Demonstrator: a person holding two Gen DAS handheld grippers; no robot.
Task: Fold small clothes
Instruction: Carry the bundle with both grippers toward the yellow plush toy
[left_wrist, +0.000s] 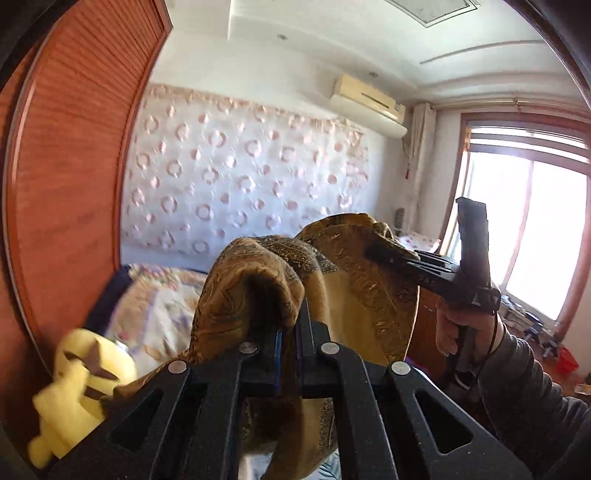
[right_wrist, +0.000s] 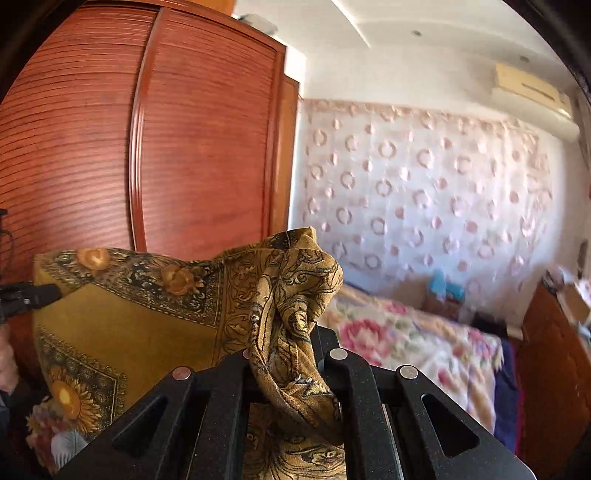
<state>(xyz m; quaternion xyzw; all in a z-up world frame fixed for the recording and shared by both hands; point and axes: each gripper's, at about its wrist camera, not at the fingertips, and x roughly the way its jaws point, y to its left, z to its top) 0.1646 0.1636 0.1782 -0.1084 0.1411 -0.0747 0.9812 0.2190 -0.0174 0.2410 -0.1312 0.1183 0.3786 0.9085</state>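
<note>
Both claws are clamped on the golden-brown scarf, the left gripper and the right gripper each pinching a bunched corner so the cloth hangs raised above the bed, probably to spread it flat before a fold. The fabric looks thin and soft, printed with sunflowers and dark paisley borders, twisting into a rope at each pinch. A yellow plush toy lies on the bed below the scarf.
</note>
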